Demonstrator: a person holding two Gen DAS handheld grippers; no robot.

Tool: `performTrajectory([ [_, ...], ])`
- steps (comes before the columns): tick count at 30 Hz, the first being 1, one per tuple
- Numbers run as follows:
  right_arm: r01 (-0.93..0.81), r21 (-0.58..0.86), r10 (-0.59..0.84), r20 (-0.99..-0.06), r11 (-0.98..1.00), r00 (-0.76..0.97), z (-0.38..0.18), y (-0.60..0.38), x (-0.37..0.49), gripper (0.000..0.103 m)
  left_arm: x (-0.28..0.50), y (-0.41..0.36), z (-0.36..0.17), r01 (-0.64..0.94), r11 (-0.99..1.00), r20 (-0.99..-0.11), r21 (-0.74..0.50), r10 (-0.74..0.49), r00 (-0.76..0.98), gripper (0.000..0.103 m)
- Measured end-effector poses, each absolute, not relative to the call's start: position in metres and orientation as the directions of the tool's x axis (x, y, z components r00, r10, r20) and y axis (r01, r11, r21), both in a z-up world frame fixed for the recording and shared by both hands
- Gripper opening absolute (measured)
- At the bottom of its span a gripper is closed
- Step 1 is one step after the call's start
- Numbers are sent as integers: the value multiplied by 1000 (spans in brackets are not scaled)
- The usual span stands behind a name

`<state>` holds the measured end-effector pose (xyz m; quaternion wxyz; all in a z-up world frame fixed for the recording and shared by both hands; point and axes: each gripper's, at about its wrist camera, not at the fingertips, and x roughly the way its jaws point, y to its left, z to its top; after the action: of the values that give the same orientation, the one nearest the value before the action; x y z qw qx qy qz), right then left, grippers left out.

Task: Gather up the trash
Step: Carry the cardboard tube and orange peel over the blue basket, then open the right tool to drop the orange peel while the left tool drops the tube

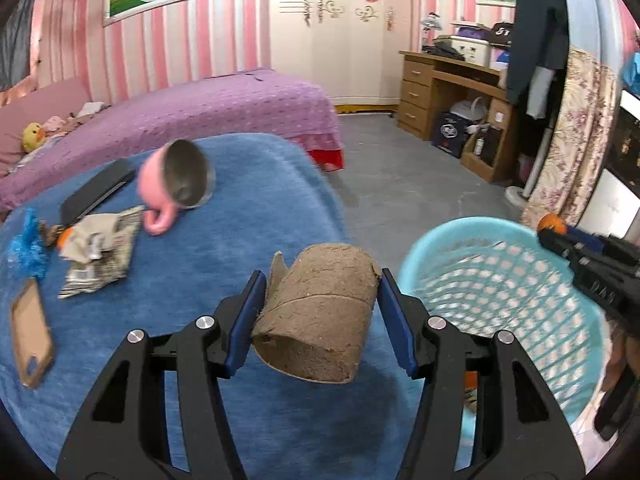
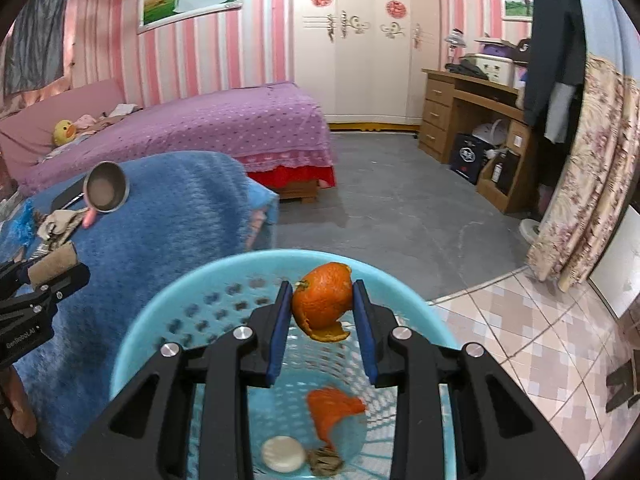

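The tube (image 1: 316,312) is clamped crosswise by the left gripper (image 1: 320,320), its axis pointing ahead, over the blanket (image 1: 240,208) edge. Peel (image 2: 323,300) is pinched by the right gripper (image 2: 322,320) above the basket (image 2: 168,308).

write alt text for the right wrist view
The right gripper holds an orange peel over a light blue basket already containing another peel piece. The left gripper carries a cardboard tube.
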<state>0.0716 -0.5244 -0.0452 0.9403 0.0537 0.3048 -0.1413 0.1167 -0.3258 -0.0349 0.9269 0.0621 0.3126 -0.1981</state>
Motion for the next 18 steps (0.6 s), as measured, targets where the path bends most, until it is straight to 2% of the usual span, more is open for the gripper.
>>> performTrajectory([
  [6,333,17,-258,-594,943,762,-51,-542,61,31,98,-374,-39,469,883,-605,6,-370,705,56],
  [14,349,42,-255,-602,936,757,-58,-552,50,31,92,-400,-38,492,871,-608,20,-380,697,56],
  [16,349,48,-251,-602,936,758,-59,-552,49,31,94,-404,-38,491,870,-609,30,-374,700,58],
  [18,347,57,-246,-598,936,763,-59,-551,47,31,97,-406,-39,495,868,-617,40,-369,695,66],
])
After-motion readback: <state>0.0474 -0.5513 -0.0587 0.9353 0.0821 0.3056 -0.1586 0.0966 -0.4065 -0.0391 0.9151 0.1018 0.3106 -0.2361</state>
